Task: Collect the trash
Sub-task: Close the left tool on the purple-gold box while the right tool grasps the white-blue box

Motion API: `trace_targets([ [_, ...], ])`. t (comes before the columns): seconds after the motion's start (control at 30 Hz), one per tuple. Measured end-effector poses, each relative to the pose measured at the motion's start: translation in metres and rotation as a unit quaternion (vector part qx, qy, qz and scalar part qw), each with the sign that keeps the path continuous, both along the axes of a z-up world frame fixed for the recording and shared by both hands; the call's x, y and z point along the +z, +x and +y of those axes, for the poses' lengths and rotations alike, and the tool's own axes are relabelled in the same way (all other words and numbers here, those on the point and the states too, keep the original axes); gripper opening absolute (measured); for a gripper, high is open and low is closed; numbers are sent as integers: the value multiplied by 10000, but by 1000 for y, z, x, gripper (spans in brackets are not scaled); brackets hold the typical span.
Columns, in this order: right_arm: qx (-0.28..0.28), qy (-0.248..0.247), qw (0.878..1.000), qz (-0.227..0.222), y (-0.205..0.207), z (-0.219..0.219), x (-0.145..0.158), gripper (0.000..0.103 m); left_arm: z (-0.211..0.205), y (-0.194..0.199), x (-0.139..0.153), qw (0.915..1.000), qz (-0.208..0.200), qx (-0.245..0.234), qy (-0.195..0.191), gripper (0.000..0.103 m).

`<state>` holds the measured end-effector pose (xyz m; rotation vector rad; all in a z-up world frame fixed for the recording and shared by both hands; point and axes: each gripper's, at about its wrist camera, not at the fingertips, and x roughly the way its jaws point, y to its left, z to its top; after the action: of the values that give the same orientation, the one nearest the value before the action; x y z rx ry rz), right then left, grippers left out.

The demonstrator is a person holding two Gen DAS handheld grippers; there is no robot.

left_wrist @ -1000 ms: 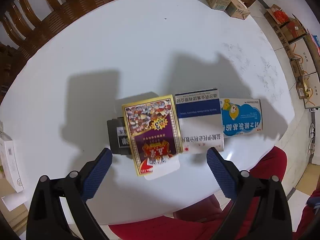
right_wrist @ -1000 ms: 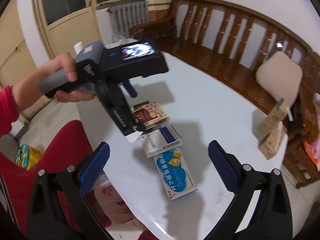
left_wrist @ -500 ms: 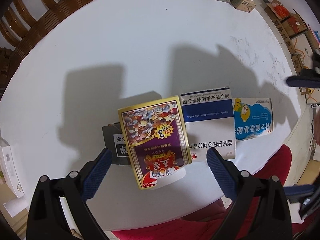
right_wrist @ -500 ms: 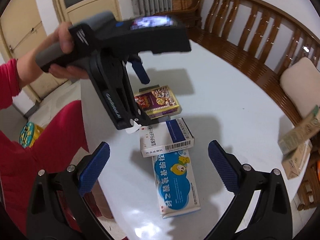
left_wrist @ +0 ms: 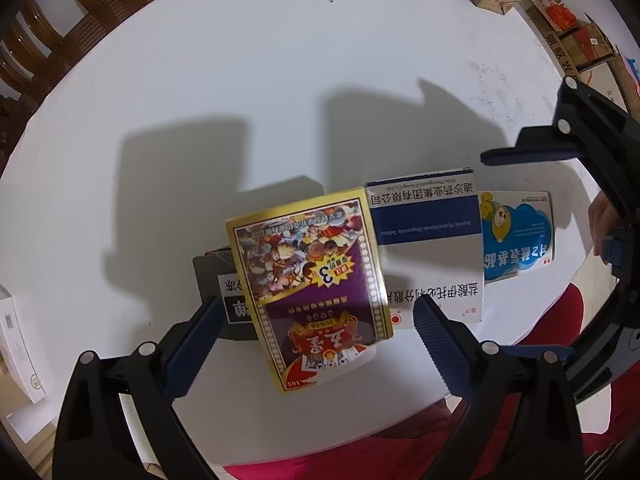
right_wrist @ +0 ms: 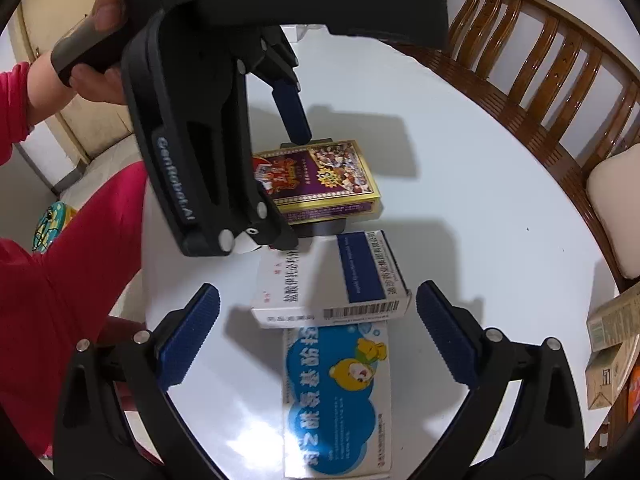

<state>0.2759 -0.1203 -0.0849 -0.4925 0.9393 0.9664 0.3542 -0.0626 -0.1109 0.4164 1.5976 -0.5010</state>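
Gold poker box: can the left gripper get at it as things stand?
Probably yes. The left gripper is open and straddles the gold poker box, which lies atop a dark box; nothing covers it.

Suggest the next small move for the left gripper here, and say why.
Probably lower the left gripper onto the gold and purple card box and close. Its open jaws already straddle the box's near end, and the box lies on top of a dark box, so it looks easiest to lift first.

A round white table (left_wrist: 280,80) stands beside a curved wooden bench (right_wrist: 560,92), with perhaps a cream door (right_wrist: 52,120) behind.
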Motion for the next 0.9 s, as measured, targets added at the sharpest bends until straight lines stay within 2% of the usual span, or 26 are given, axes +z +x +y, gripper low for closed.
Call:
trace_targets([
  [0.43, -89, 110, 9999, 96, 8, 1, -22, 96, 3, 20, 2, 9999, -49, 113, 9, 92],
  [0.83, -89, 22, 9999, -44, 3, 2, -26, 96, 1, 27, 12, 9993, -293, 86, 200, 79],
  [0.9, -114, -17, 9999, -89, 2, 4, -28, 89, 0, 19, 12, 9991, -350, 76, 240, 75],
])
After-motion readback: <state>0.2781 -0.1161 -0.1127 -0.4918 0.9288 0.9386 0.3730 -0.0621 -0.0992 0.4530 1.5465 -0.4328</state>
